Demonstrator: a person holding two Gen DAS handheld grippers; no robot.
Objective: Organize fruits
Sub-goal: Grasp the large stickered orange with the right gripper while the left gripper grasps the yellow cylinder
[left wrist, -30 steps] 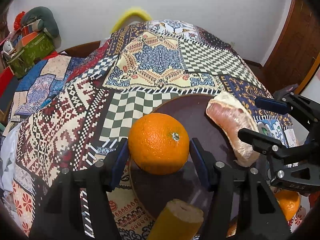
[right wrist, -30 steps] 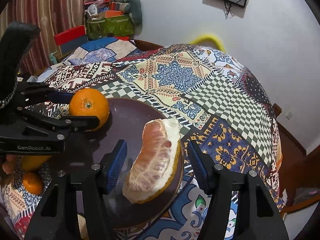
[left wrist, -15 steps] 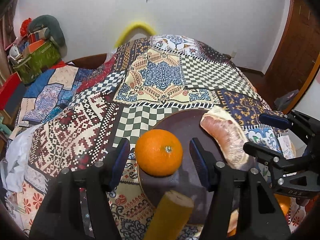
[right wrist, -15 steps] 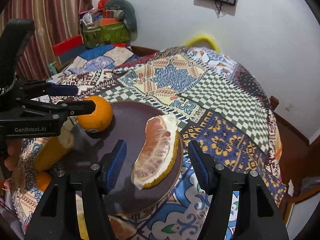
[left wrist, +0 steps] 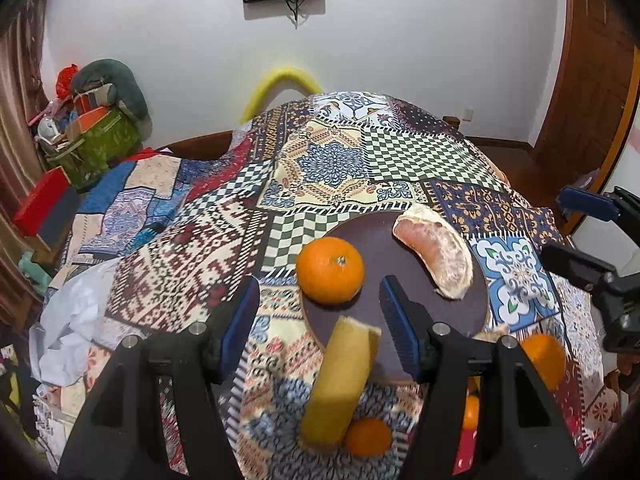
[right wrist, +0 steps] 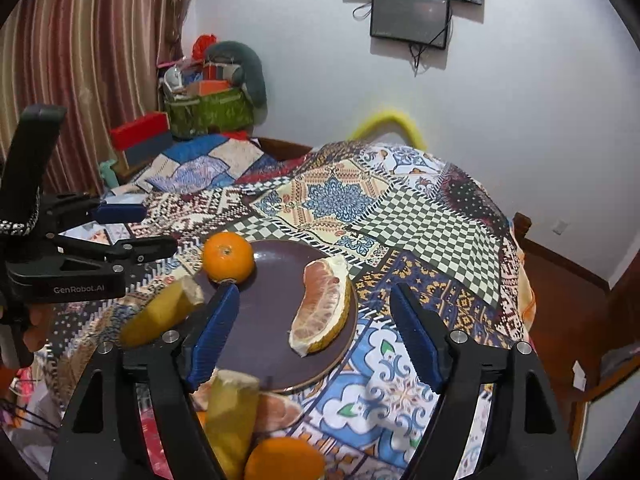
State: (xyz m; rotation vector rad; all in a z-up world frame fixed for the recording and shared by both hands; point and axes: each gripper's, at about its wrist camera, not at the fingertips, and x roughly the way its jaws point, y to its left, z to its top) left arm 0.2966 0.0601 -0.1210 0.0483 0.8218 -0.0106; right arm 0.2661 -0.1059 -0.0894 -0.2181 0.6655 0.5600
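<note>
Both tools are built of matte black plastic. The left gripper (left wrist: 318,312) has two broad angular arms, each ending in a blue ribbed pad, with a round silver screw head set near each arm's joint. The right gripper (right wrist: 314,328) matches it: black arms, blue ridged pads (right wrist: 212,332), silver screws. Seen from the right wrist view, the left tool's side bears white lettering reading "GenRobot.AI", small silver bolts along its bars, a tall black handle and a black-and-white braided cord at its far-left edge.
</note>
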